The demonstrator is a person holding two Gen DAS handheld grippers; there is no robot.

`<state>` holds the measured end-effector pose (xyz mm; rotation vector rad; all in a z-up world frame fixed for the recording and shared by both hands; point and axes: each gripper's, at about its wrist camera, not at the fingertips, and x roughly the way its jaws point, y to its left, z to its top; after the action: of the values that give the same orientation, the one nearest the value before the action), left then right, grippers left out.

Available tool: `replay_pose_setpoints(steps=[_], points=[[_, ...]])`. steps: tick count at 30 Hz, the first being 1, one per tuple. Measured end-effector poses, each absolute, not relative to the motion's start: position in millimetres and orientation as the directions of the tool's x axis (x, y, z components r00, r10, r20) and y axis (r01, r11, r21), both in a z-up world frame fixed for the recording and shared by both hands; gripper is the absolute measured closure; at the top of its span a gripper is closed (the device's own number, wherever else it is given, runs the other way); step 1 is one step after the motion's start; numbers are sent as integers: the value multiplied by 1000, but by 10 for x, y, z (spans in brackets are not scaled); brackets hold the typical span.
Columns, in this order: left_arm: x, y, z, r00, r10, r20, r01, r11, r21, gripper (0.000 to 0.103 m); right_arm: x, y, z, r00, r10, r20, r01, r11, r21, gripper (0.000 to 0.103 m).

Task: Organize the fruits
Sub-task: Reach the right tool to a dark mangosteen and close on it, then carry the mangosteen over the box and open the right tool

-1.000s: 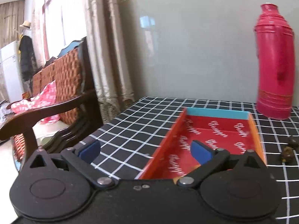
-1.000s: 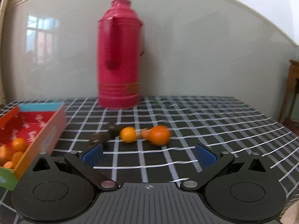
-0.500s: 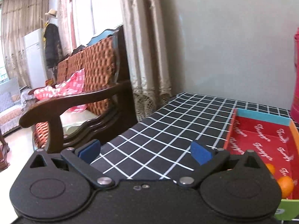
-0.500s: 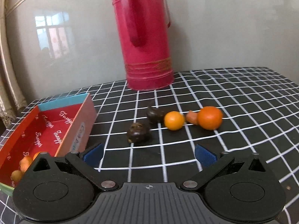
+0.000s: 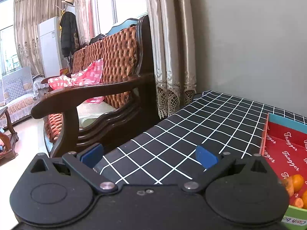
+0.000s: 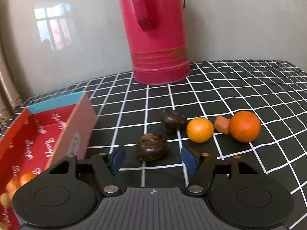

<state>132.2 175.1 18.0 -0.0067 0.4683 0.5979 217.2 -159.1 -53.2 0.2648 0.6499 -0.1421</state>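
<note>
- Checked table (image 6: 239,88), red flask (image 6: 157,38) at the back wall.
- Right gripper (image 6: 152,157): jaws apart, bracketing a dark fruit (image 6: 152,149) lying beside the box (image 6: 57,134); no contact visible.
- Fruit looks small, light, hard, wrinkled; likely rolls. Pinch across its widest middle.
- Left gripper (image 5: 149,157): jaws spread wide, holding nothing.

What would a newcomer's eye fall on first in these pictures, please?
Probably the tall red flask standing by the wall, then the two oranges on the checked cloth. Nearest, a dark fruit sits between the open right gripper's fingers, beside the red box.
</note>
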Motion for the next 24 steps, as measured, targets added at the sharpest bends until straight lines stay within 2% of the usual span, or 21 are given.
replay_pose_setpoints(steps=[2, 4, 11, 16, 24], points=[[1332, 1752, 176, 725, 536, -432, -539, 832, 128, 6, 2187, -1606, -543, 793, -54, -607, 215, 957, 196, 41], [1334, 1729, 174, 726, 532, -436, -535, 835, 127, 6, 2204, -1590, -551, 796, -56, -603, 203, 963, 179, 64], [1358, 1688, 167, 730, 527, -435, -527, 840, 132, 6, 2158, -1530, -549, 818, -21, -575, 156, 970, 186, 64], [1372, 1719, 162, 722, 525, -449, -534, 837, 119, 6, 2001, -1400, -374, 869, 5, -495, 88, 982, 165, 64], [1374, 1726, 148, 714, 530, -458, -539, 833, 125, 6, 1806, -1224, -99, 913, 129, -388, -46, 975, 217, 64]])
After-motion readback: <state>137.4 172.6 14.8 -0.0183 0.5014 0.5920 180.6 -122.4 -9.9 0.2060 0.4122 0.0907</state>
